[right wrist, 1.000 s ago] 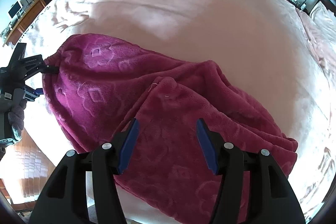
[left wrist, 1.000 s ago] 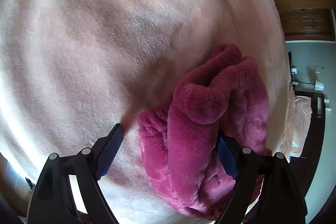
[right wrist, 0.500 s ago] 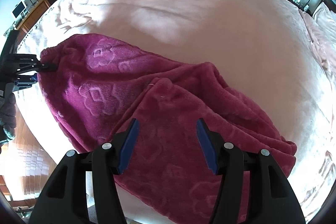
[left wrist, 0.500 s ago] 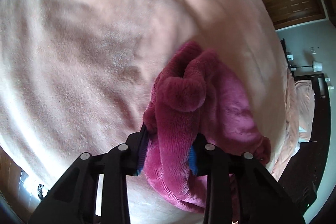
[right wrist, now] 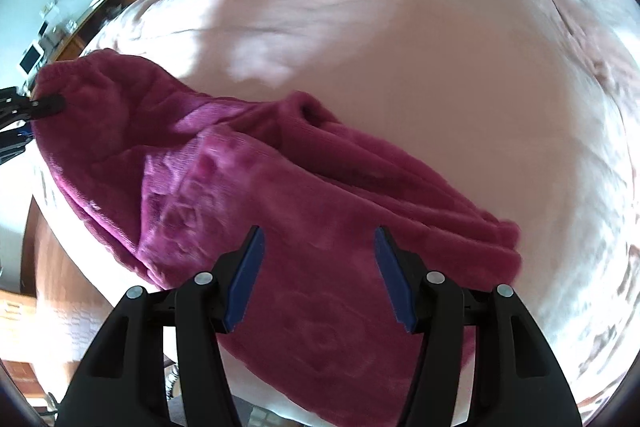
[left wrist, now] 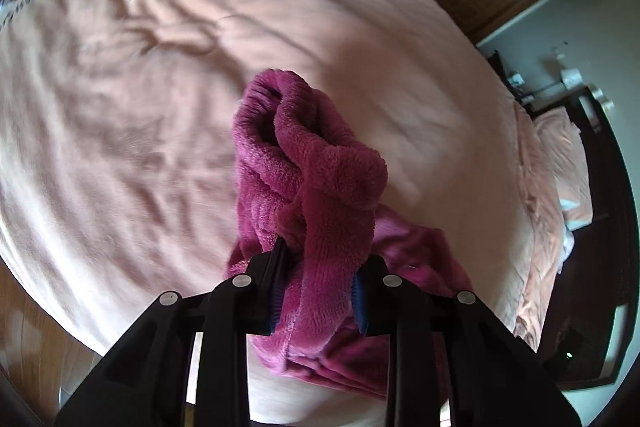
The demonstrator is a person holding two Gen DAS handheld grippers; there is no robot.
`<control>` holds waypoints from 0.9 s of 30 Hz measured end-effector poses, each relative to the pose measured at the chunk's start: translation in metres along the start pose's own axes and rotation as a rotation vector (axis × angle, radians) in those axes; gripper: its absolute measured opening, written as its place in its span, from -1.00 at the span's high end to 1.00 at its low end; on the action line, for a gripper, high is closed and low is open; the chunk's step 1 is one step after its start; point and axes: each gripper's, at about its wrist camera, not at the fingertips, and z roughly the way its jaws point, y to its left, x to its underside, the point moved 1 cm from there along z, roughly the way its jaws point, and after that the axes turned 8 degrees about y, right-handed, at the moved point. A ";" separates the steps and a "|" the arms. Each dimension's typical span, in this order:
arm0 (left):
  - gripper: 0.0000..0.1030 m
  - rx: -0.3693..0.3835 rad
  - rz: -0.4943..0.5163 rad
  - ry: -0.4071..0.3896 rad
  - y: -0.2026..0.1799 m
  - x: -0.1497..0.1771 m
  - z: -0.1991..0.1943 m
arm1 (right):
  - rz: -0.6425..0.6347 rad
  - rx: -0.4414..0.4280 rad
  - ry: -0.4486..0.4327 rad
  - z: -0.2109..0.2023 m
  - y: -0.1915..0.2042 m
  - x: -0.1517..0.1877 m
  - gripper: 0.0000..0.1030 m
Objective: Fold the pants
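Since earlier, left hand-held gripper (left wrist: 318, 291) closing, pinching pants (right wrist: 280, 195) waistband, lifted off bed (right wrist: 400, 47); right hand-held gripper (right wrist: 320, 267) spread, empty, over legs trailing rightward.

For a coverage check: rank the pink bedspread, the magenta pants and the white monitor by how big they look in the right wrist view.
1. Pink bedspread, which fills most of the view.
2. Magenta pants, nearly as large, though they lie closer to the camera.
3. White monitor, tiny, far off at the left edge.
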 end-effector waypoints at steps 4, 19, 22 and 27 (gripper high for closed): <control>0.50 0.012 0.081 -0.025 -0.050 0.018 -0.011 | 0.060 -0.023 0.001 -0.009 -0.038 0.014 -0.13; 0.50 -0.008 0.550 0.027 -0.249 0.147 0.008 | 0.261 -0.127 -0.025 -0.026 -0.148 0.063 -0.13; 0.50 -0.025 0.673 0.060 -0.283 0.180 0.028 | 0.296 -0.133 -0.037 -0.030 -0.165 0.072 -0.13; 0.50 -0.049 0.812 0.138 -0.315 0.226 0.073 | 0.327 -0.144 -0.055 -0.037 -0.188 0.081 -0.13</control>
